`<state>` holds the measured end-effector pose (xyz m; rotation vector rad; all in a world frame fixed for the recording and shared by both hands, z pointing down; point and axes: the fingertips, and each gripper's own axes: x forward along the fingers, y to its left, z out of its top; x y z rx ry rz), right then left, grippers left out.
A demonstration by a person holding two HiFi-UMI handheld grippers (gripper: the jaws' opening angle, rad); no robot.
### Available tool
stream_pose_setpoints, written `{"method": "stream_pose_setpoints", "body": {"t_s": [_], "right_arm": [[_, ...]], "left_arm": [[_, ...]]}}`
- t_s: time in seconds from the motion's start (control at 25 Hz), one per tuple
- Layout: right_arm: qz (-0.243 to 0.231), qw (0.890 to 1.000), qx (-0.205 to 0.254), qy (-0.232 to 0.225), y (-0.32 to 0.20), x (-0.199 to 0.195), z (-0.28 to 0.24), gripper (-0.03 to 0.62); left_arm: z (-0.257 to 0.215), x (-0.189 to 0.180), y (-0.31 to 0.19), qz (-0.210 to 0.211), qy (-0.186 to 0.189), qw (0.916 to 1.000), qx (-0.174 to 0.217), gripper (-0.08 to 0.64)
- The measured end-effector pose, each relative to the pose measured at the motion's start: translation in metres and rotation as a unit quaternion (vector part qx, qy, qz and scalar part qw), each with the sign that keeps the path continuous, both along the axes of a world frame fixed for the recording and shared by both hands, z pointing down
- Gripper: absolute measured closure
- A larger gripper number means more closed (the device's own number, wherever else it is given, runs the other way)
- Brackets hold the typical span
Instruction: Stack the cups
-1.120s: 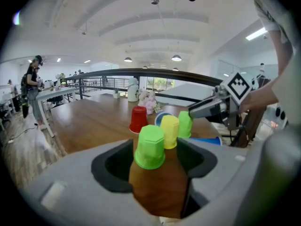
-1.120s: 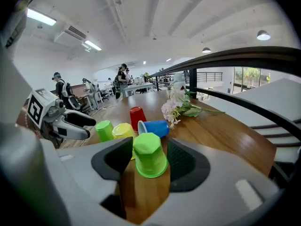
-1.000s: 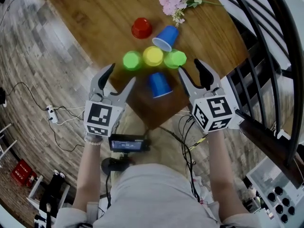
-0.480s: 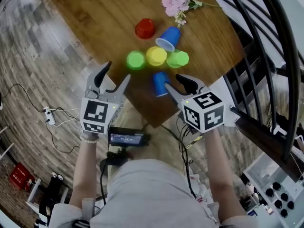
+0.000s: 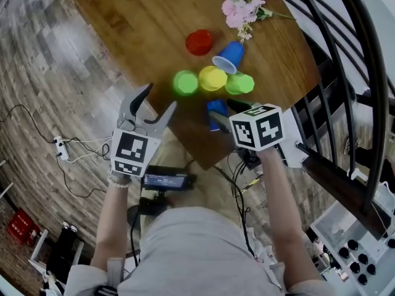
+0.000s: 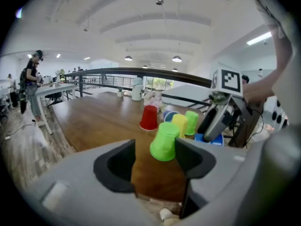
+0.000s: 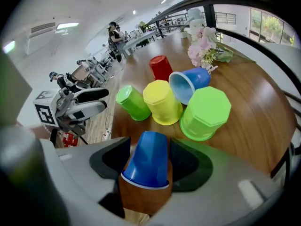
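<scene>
Right tongs (image 7: 149, 147) point down over the upside-down blue cup (image 7: 147, 166). The jaws have just been opening and are about as wide as they go. The cup is between the pads, but not clamped as far as I can see. It stands at the near corner of the tabletop (image 5: 142, 23), close to the edge.

Left tongs (image 5: 158, 98) sit at the blue cup's 9 o'clock, mostly off the tabletop. Their jaws are wide, though they've just been closing a touch, and nothing is between them. The nearest green cup (image 5: 184, 82) is out ahead, at about their 2 o'clock.

Risks, my read:
- If one pad lands first, the cup skids off the corner onto the floor (image 5: 55, 60).
- The wall is tapered and slick. A light grip lets the cup slip out; a hard squeeze buckles it.
- The yellow cup (image 5: 212, 78) at 12 o'clock and the second green cup (image 5: 239, 84) at 1 o'clock stand near the blue one. A low forward swing would knock them over.
</scene>
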<state>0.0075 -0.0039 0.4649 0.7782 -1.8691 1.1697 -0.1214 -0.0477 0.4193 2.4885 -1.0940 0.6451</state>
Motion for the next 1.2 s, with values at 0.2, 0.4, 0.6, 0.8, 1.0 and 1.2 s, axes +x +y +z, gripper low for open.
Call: {"method": "stream_pose_setpoints", "body": {"t_s": [0.2, 0.4, 0.6, 0.8, 1.0, 1.2], "right_arm": [[-0.023, 0.999, -0.029, 0.024, 0.012, -0.002, 0.017, 0.345], [-0.033, 0.999, -0.032, 0.018, 0.016, -0.005, 0.017, 0.345], [-0.033, 0.999, 0.008, -0.005, 0.015, -0.008, 0.006, 0.354], [-0.023, 0.995, 0.088, -0.032, 0.006, -0.009, -0.012, 0.354], [0.002, 0.985, 0.163, -0.063, -0.005, -0.008, -0.033, 0.354], [0.021, 0.969, 0.234, -0.082, -0.009, -0.003, -0.041, 0.354]], "left_arm": [[0.003, -0.001, -0.001, 0.005, 0.003, 1.0000, -0.004, 0.303], [0.001, 0.001, -0.001, 0.016, 0.003, 0.9999, -0.006, 0.311], [-0.003, 0.009, 0.005, 0.040, 0.008, 0.9991, -0.009, 0.313], [-0.014, 0.031, 0.023, 0.109, 0.015, 0.9939, -0.012, 0.321], [-0.023, 0.056, 0.036, 0.161, 0.036, 0.9861, -0.023, 0.342], [-0.020, 0.073, 0.040, 0.179, 0.032, 0.9830, -0.028, 0.354]]}}
